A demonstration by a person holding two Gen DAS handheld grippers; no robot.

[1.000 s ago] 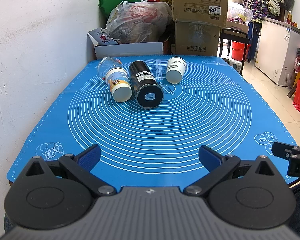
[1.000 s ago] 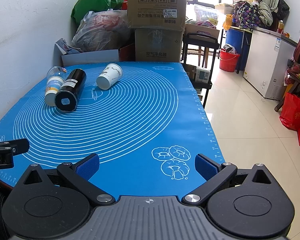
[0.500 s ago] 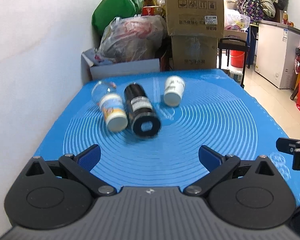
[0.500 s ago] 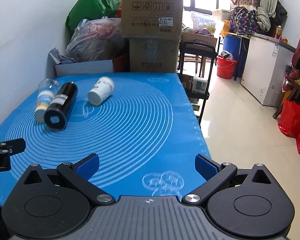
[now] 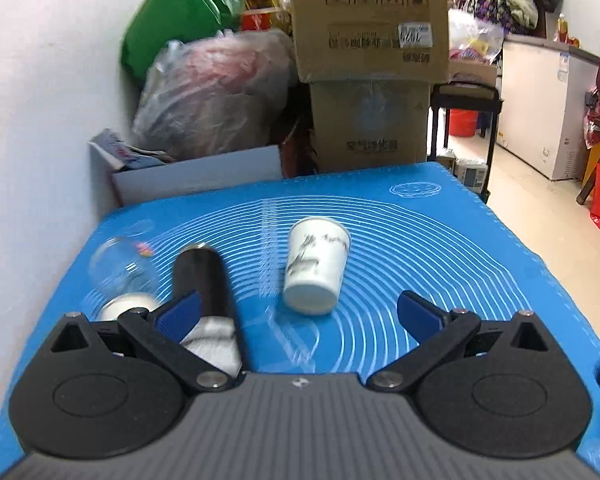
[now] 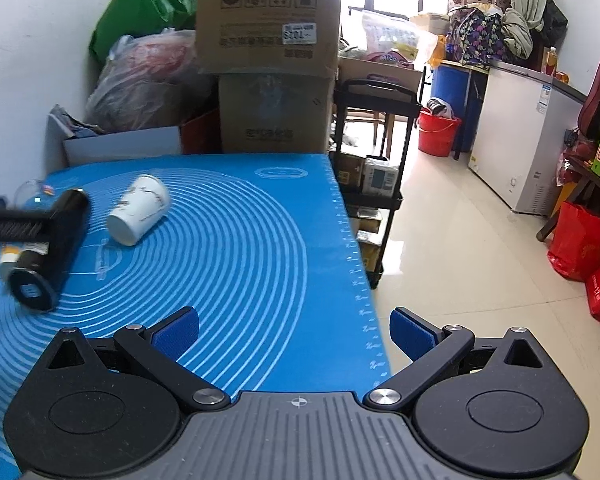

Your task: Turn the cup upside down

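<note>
A white paper cup (image 5: pixel 315 266) with dark markings lies on its side on the blue mat (image 5: pixel 440 248), its closed base toward me. My left gripper (image 5: pixel 298 314) is open and empty, just short of the cup, which sits between the lines of its fingers. The cup also shows in the right wrist view (image 6: pixel 138 210) at the far left. My right gripper (image 6: pixel 294 330) is open and empty above the mat's right edge (image 6: pixel 356 264), well away from the cup. The left gripper's body (image 6: pixel 12 226) enters that view at the left edge.
A black cylindrical bottle (image 5: pixel 206 284) lies left of the cup, partly under my left finger. A clear jar with a white lid (image 5: pixel 120 276) lies beyond it by the wall. Cardboard boxes (image 5: pixel 370 60) and plastic bags (image 5: pixel 212 92) stand behind the table. A black cart (image 6: pixel 376 152) stands right of it.
My left gripper has moved forward and lower toward the cup, which now looms much larger. My right gripper has moved forward along the mat's right edge. Both stayed open.
</note>
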